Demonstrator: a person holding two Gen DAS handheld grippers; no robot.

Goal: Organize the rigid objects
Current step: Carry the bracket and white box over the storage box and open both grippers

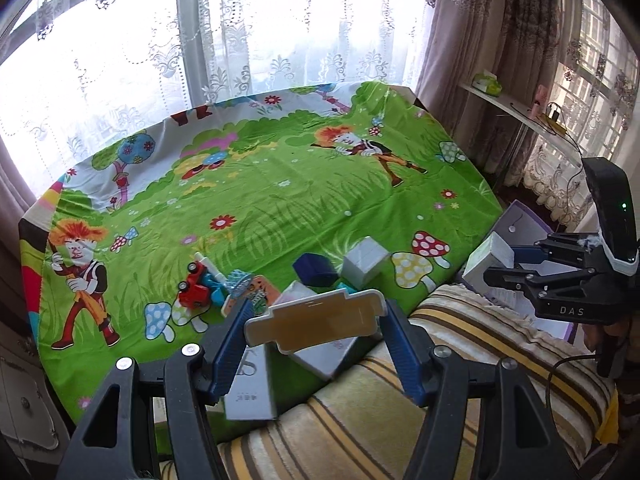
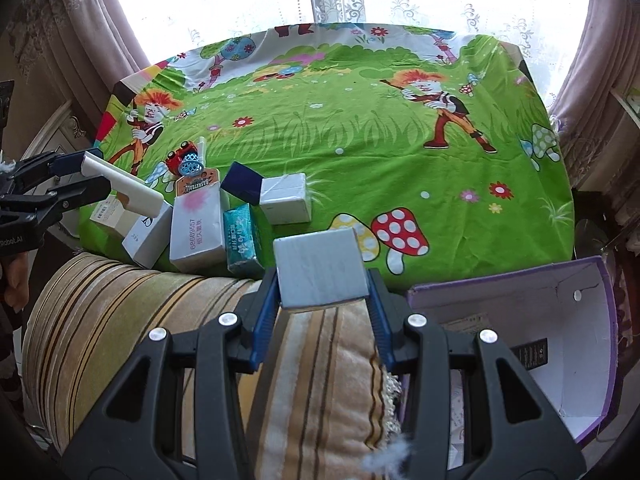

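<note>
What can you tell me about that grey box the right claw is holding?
The grey box is a small squarish carton, wrapped in what looks like silvery-grey tape with faint seams; a brownish cardboard edge shows along its bottom. The right claw is shut on it, one blue finger pressed against each side. It is held up, roughly level, over the striped cushion, in front of the green cartoon tablecloth. Nothing else touches it. A similar box lies on the cloth behind.
</note>
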